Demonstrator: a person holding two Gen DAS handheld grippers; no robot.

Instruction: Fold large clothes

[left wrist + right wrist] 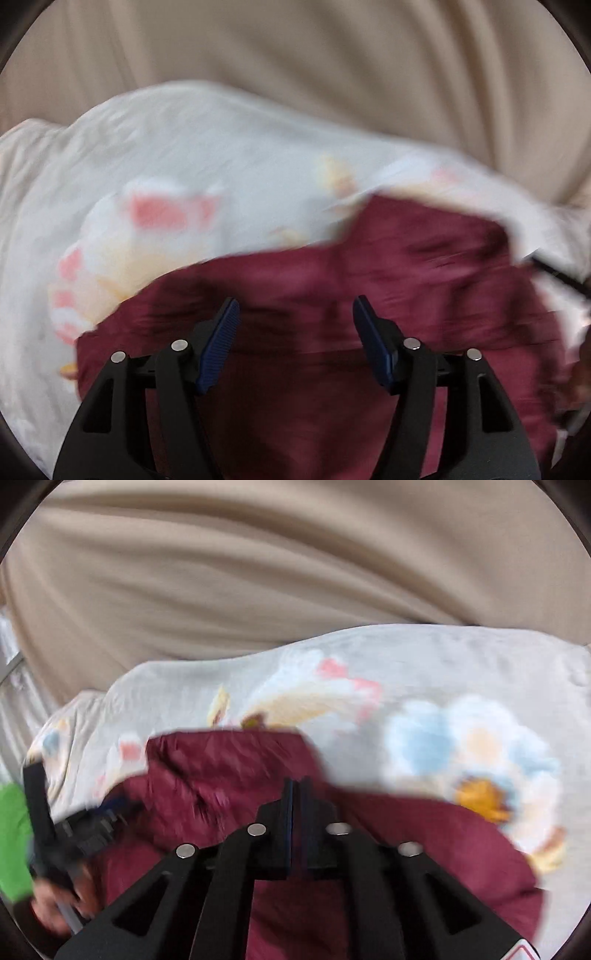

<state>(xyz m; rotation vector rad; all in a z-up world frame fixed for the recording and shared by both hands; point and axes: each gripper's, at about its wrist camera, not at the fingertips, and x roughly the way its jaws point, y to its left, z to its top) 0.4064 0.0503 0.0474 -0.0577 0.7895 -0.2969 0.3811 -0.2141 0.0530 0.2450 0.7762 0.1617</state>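
Note:
A dark red garment [424,277] lies crumpled on a white blanket with a cartoon print [184,166]. My left gripper [295,306] hangs open just above the garment, its blue pads [218,347] wide apart with nothing between them. In the right wrist view the same garment [221,764] spreads below my right gripper [297,786], whose fingers stand together with no cloth seen between them. The left gripper [92,823] shows blurred at that view's left edge, over the garment's left end, held by a hand [55,904]. Both views are smeared by motion.
Beige draped fabric [258,572] fills the background behind the blanket [443,672]. A bright green patch [14,834] sits at the far left edge of the right wrist view. The printed blanket extends to the right of the garment.

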